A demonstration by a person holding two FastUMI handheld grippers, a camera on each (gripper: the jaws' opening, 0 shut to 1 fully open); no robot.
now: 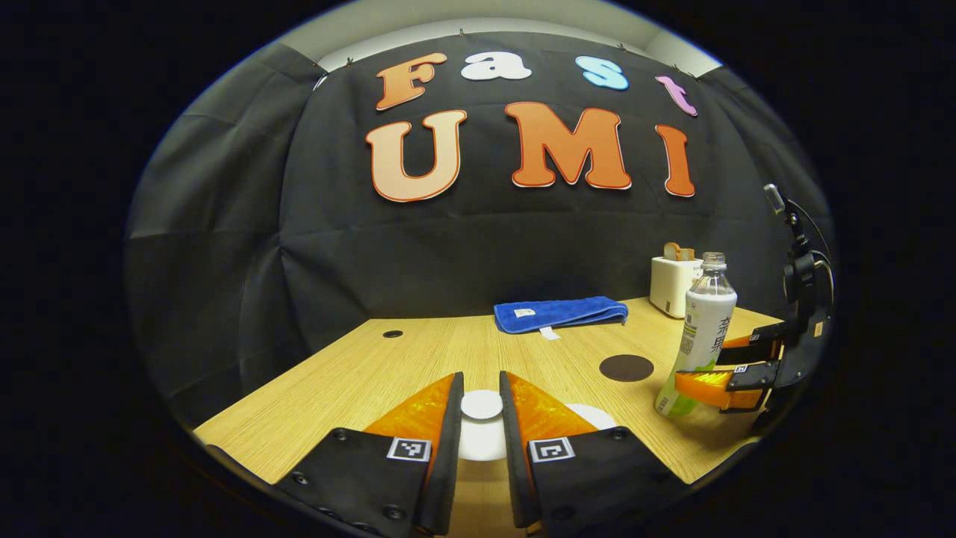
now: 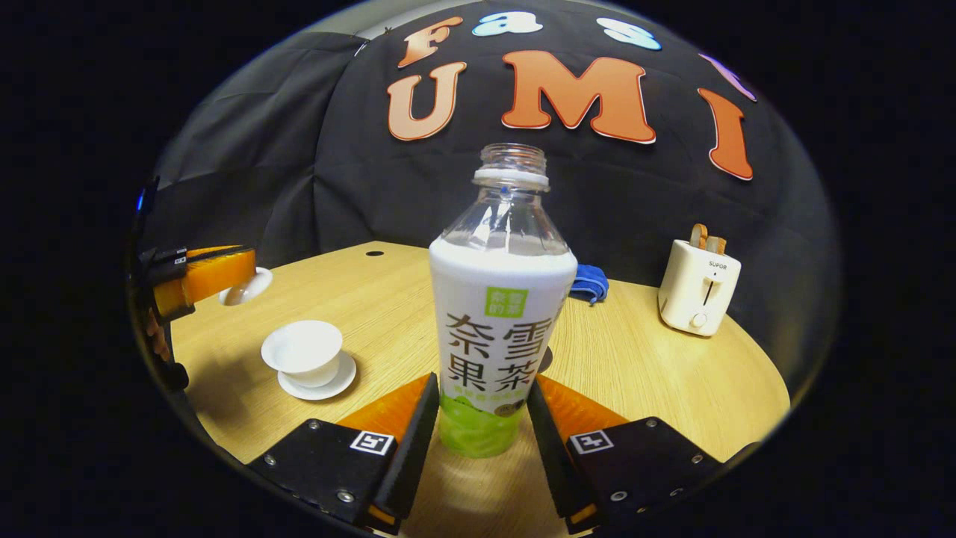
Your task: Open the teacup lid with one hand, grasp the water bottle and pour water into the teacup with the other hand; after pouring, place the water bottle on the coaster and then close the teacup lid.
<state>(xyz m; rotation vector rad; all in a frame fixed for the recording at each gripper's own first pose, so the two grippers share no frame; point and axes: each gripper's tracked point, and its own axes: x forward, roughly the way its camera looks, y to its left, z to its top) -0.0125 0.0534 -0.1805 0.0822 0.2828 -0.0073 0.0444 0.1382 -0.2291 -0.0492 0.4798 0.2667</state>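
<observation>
A toaster [image 2: 699, 288] and blue towel [image 1: 560, 313] are seen nr the desk's [image 2: 657, 373] far edge, the dark coaster [image 1: 626, 368] mid-desk. The water bottle [image 2: 499, 314], uncapped, is held upright, neck up, w/ the right gripper [image 2: 482, 426] closed on it. The teacup lid [image 1: 482, 407] is pinched by the left gripper [image 1: 482, 418]; the teacup [image 2: 302, 353] sits open on its saucer [image 2: 328, 382].

The water bottle [image 2: 501, 299] is clear on top, wrapped in a white label with a green band at its base. The teacup [image 2: 302, 351] is plain white. At three o'clock sits a cream toaster [image 2: 699, 288]. The towel [image 1: 560, 314] is blue, the coaster [image 1: 626, 368] dark brown, the table [image 1: 358, 381] pale woodgrain.
</observation>
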